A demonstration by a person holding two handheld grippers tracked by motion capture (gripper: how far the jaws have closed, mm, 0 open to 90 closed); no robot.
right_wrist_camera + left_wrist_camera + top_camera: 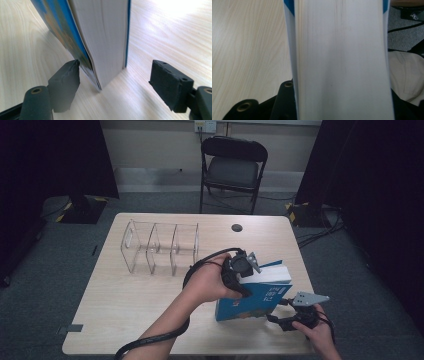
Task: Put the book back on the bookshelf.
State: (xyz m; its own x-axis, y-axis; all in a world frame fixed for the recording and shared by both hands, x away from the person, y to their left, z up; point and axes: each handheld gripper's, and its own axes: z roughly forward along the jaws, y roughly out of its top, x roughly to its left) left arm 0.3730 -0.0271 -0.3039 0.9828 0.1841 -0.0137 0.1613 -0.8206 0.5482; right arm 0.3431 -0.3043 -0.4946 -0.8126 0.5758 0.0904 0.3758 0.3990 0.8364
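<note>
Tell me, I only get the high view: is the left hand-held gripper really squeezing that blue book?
Observer: Yes. In the left gripper view, the left hand-held gripper has its jaws tight against both covers of the blue book, with the page edge between them.
Operator: And the right one?
Observer: The right hand-held gripper is open: a clear gap separates one pad from the book.
Operator: Is the book floating?
Observer: No, its lower corner rests on the table.
</note>
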